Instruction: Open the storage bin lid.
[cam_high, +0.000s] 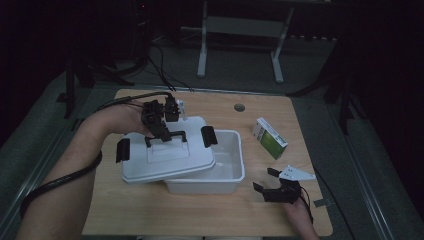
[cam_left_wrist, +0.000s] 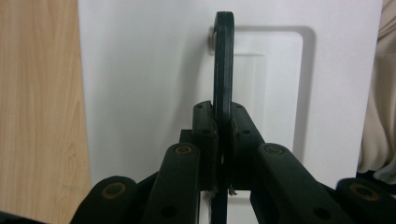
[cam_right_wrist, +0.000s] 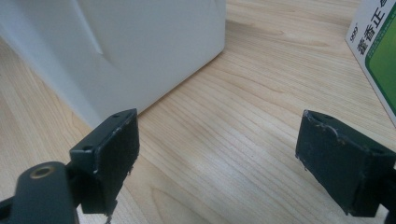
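The left gripper is clenched on the black handle of the white lid, its pads pressed against the handle from both sides in the left gripper view. The lid sits askew over the white plastic bin: it covers the bin's left part and hangs out past that side, while the right part of the bin lies uncovered. Black latches stand at the lid's two ends. The bin rests near the middle of the wooden counter. The right gripper is released, its jaws wide apart with nothing between them, low over the counter just right of the bin. A green-and-white carton lies farther back on the right, apart from the bin.
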